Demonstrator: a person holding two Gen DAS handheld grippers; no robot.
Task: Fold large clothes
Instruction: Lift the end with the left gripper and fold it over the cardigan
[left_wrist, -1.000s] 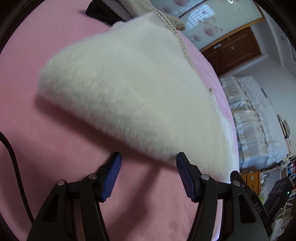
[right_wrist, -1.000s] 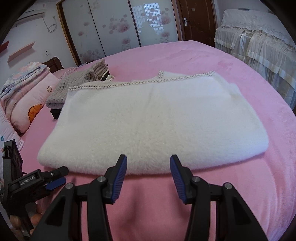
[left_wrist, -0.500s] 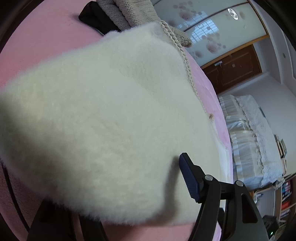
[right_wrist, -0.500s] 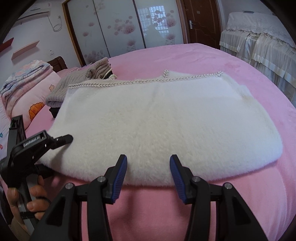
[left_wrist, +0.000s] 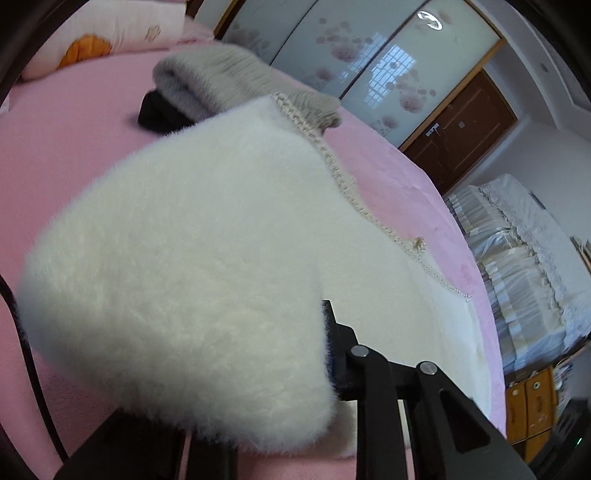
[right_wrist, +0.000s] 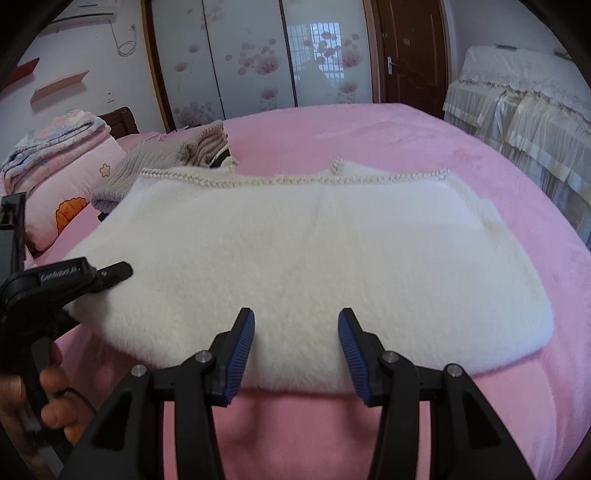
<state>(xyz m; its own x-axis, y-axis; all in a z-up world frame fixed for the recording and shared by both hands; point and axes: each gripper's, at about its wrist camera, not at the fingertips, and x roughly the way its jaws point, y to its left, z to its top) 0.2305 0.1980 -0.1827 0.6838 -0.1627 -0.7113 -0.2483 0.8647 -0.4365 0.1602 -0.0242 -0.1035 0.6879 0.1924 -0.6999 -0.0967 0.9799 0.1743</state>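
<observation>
Since a sec ago the left gripper (right_wrist: 110, 272) has come in from the bare pink bedspread (right_wrist: 461, 155) onto the near-left corner of the white fluffy garment (right_wrist: 314, 258); its jaws were spread then, have just been closing, and now pinch that corner, w/ fur bunched over the left finger in the left wrist view. Corner looks raised off the bed vs before. Right gripper (right_wrist: 295, 343) barely shifted: jaws spread, just been closing a bit, near edge of the garment between the blue pads but no pad pressing on it. Garment lies folded flat across the bed's middle, braided trim along its far edge. Behind it, touching far-left corner, a grey knit pile (right_wrist: 162, 162). Person's hand (right_wrist: 48, 398) grips the left gripper's handle.
</observation>
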